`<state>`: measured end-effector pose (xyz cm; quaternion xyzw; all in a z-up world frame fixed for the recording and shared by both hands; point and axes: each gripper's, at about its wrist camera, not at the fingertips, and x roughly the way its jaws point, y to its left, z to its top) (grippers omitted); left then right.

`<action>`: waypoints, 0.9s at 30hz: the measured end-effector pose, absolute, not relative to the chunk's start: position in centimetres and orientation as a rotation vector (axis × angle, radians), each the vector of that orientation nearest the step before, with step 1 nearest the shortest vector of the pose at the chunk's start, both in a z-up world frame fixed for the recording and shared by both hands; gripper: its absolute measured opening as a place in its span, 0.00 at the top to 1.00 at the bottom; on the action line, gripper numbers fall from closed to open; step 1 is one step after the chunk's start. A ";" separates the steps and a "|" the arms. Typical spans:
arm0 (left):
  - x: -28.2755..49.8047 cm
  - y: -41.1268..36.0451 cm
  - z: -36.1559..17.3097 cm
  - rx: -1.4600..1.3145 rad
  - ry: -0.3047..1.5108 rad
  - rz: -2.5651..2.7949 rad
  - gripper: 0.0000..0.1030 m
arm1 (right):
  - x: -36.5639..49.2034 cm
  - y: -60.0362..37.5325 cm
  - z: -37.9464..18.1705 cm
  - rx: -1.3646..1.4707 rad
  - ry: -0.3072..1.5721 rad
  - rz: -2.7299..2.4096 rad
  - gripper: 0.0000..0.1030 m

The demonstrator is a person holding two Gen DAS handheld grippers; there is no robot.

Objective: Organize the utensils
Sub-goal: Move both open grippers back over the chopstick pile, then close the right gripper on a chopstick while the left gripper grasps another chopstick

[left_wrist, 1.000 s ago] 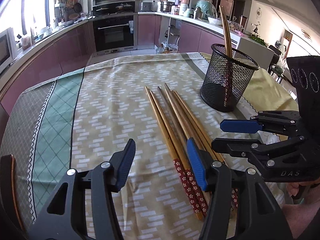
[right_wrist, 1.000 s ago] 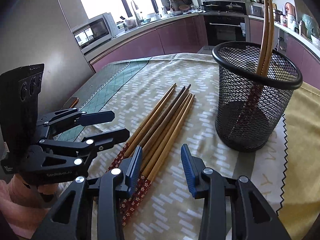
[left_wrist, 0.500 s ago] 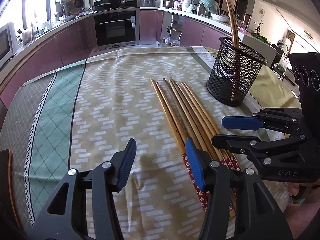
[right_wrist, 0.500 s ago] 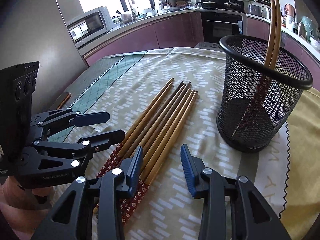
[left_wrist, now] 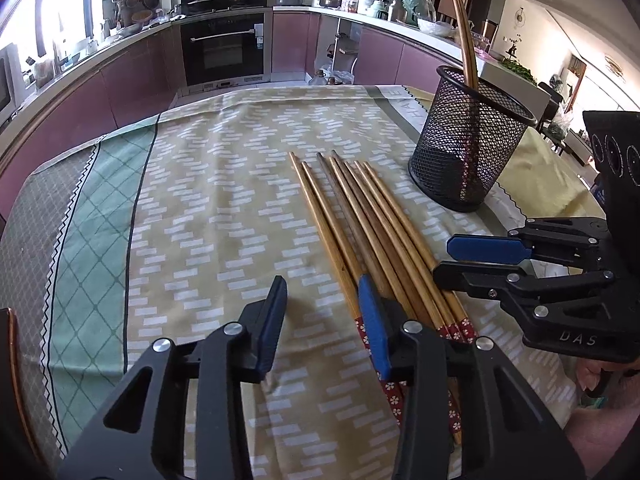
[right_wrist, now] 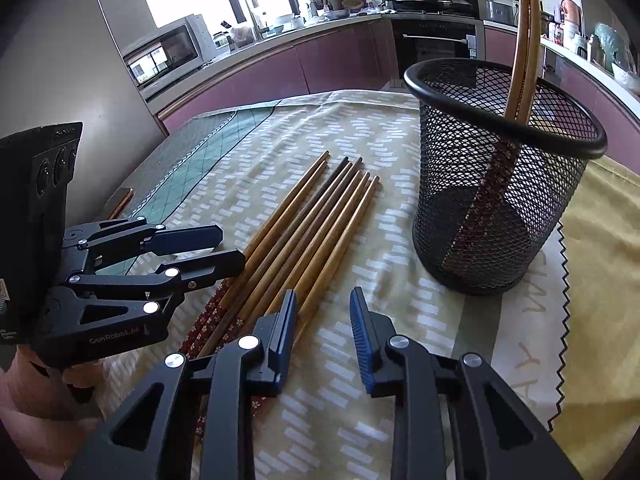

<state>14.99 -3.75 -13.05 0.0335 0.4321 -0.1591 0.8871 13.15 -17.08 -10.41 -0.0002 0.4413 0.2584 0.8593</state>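
Both grippers are sitting w/ jaws apart and nothing between them: the left gripper (left_wrist: 322, 312) is gaping fairly wide over the cloth, its right pad riding just above the leftmost loose chopsticks (left_wrist: 360, 224), and the right gripper (right_wrist: 322, 332) is a bit narrower, its left pad lying over the near, patterned ends of the bundle. Vs 1 s ago both are pulling back and up a little; the sticks are now reading further out ahead of the left jaws and the mesh cup (right_wrist: 500, 184) is sitting further off in the left wrist view, so this is looking like a re-aim, not a grab. The 7 or so sticks (count approx, the near ends are hidden by the pads) are lying side by side on the tablecloth (left_wrist: 208, 216), not shifting between frames, tips pointing away, beside and apart from the cup. 2 chopsticks (right_wrist: 524, 40) are already standing in the cup, leaning on its far rim. So the job is partly done: most sticks are waiting, and the next pick prob calls for closing on 1 or 2 at the decorated ends.
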 end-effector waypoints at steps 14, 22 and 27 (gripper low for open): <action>17.0 -4.7 -13.2 0.115 0.923 -0.313 0.69 | 14.4 -16.4 -10.5 -0.031 0.932 0.501 0.80; 18.0 -5.2 -13.3 0.096 0.932 -0.299 0.85 | 15.0 -16.9 -10.7 0.042 0.933 0.495 0.90; 17.9 -5.2 -13.2 0.058 0.929 -0.291 0.91 | 14.9 -17.9 -10.8 0.097 0.937 0.500 0.93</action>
